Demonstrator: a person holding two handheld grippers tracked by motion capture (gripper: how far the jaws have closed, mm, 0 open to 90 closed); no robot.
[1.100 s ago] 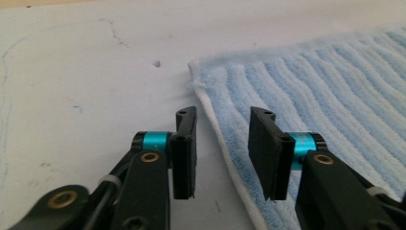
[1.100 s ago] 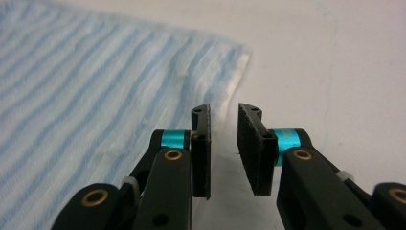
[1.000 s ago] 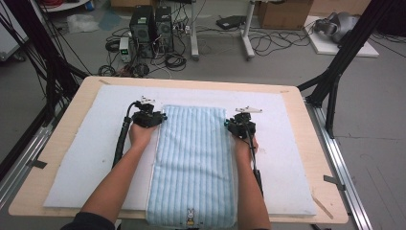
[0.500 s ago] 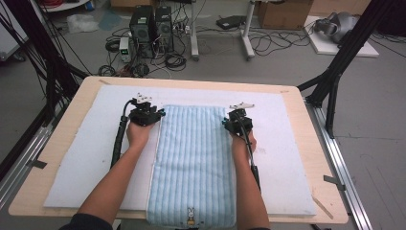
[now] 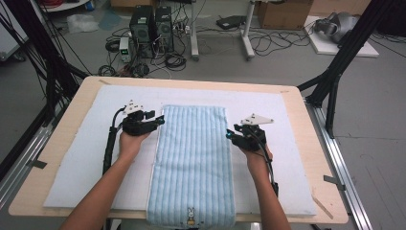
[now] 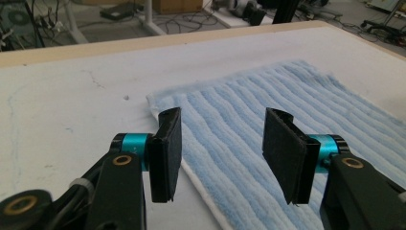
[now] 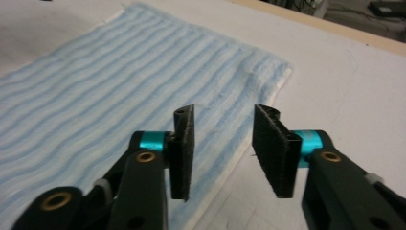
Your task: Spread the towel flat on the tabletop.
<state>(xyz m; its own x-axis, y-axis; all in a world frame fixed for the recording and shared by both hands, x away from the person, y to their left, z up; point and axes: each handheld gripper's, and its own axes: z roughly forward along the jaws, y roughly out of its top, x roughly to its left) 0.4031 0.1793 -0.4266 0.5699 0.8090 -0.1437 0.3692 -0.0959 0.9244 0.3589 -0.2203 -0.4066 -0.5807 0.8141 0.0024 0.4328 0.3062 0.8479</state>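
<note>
So, blue striped towel (image 5: 194, 163) lying flat along the middle of the white mat (image 5: 81, 163), near end drooping off the table edge. Left gripper (image 6: 220, 153) and right gripper (image 7: 222, 148) just been opening, jaws spread, nothing between them, probably done smoothing.

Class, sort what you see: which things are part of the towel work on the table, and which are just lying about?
Part of the job: blue striped towel; white mat under it; left gripper and right gripper, both open beside the towel's long edges.

Lying about: computer towers, floor cables, cardboard box.
</note>
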